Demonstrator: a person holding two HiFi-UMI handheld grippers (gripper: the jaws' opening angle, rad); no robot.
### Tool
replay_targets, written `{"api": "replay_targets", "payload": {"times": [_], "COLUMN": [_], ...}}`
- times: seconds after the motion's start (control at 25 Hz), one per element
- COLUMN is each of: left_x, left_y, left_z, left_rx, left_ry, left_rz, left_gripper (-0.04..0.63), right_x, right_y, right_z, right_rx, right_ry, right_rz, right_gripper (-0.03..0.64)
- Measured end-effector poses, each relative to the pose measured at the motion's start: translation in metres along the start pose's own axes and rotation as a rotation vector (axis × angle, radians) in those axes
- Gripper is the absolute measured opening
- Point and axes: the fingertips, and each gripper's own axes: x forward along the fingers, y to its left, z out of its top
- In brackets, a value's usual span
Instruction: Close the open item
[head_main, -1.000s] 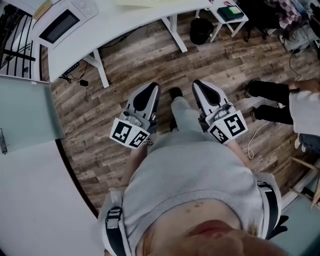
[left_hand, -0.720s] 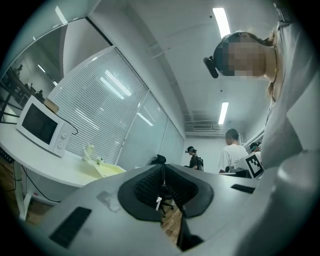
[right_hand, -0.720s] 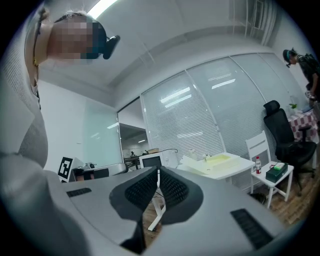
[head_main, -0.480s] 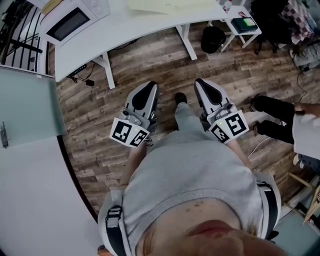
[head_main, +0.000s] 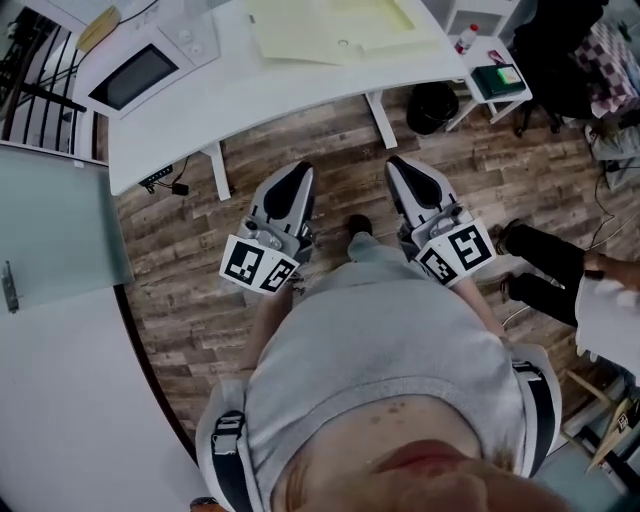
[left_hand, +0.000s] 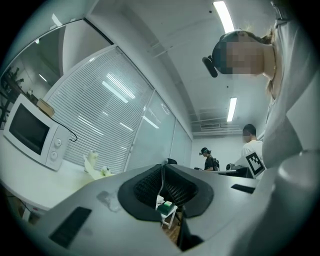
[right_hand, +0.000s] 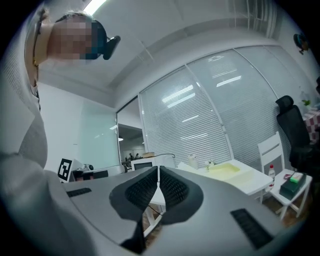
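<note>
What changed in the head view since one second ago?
The person has walked toward the white table: it, the white microwave oven and the pale yellow mat now sit lower and fuller in the head view. Nothing was taken or released. The left gripper and right gripper stay side by side, jaws shut and empty.

A white bench (head_main: 270, 95) stands on a wood-plank floor (head_main: 200, 300), carrying a white microwave (head_main: 140, 65) at its left end and a pale yellow sheet (head_main: 330, 25) further right, with a black bin (head_main: 432, 105) on the floor beside a small white side table (head_main: 480, 75) bearing a green box (head_main: 505, 76).
</note>
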Motion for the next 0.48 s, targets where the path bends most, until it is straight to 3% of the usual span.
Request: {"api": "replay_targets", "payload": {"times": [0.48], "left_x": [0.08], "left_y": [0.052], "left_z": [-0.01], "left_rx": [0.002], "left_ry": [0.009], "left_rz": [0.009], "left_gripper": [0.026], "right_x": [0.062], "right_y": [-0.077], "right_z": [0.009], "right_rx": [0.038], "right_ry": [0.005], "right_rz": [0.011], "right_gripper": [0.069]}}
